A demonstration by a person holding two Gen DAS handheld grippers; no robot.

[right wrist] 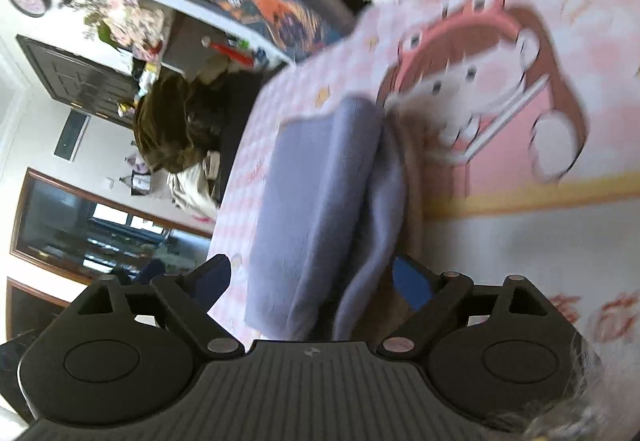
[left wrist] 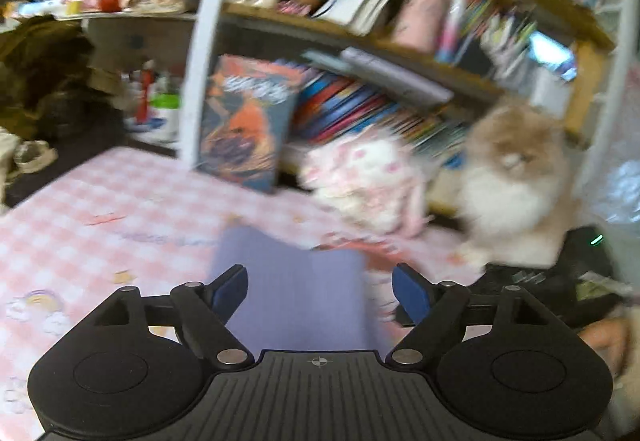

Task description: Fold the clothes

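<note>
I've got both sets of fingers released wide: left gripper (left wrist: 318, 291) and right gripper (right wrist: 310, 281) straddle the folded lavender garment (right wrist: 320, 193), lying free on the pink checked worktop (left wrist: 120, 201).

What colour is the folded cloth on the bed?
The folded cloth is a soft lavender purple, clearest in the right wrist view.

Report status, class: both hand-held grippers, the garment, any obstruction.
Left hand-held gripper open, right hand-held gripper open. Lavender garment folded on the pink checked cloth, unheld. Nothing blocking it.
</note>
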